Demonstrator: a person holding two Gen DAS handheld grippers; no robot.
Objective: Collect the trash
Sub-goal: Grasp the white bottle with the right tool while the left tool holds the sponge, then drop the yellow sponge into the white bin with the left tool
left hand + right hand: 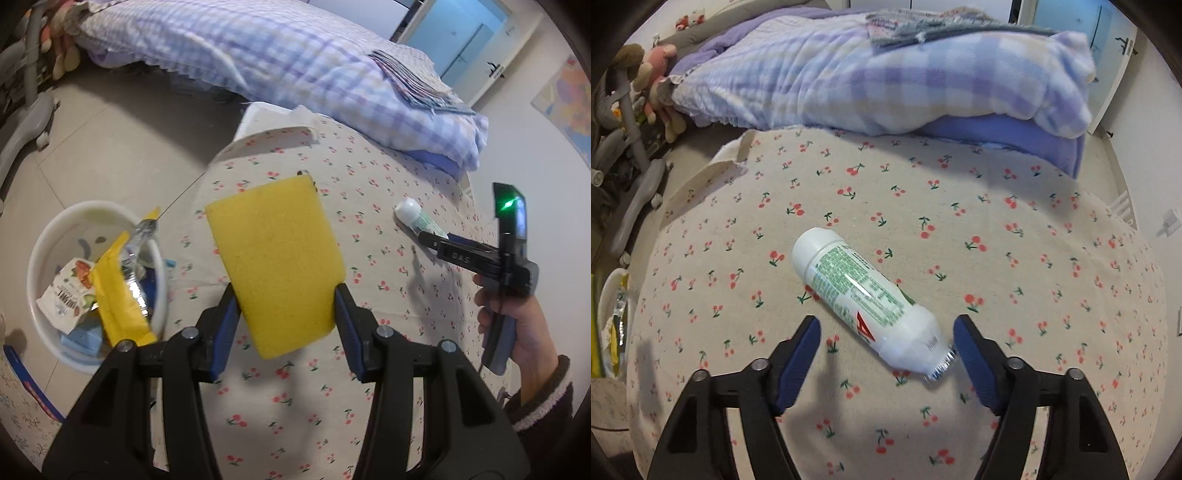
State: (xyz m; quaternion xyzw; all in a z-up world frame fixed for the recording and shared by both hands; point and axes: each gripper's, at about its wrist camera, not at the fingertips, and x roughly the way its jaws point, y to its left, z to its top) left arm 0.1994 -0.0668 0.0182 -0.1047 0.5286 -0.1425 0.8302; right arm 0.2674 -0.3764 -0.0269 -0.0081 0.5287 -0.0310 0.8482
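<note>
My left gripper (287, 308) is shut on a yellow sponge (277, 258), its blue pads pressing the sponge's lower sides above the cherry-print bed sheet (369, 295). A white plastic bottle (866, 301) with a green label lies on its side on the sheet (1015, 280). My right gripper (886, 325) stands open around its neck end, and the pads do not touch it. In the left wrist view the same bottle (412, 214) lies at the right, with the right gripper (428, 238) and the hand holding it just over it.
A white basin (48, 236) on the floor left of the bed holds wrappers, a yellow bag (114, 295) and a snack packet; its rim (607, 291) shows at the right wrist view's left edge. A plaid quilt (886, 81) lies across the bed's far side. Grey stand and soft toys far left.
</note>
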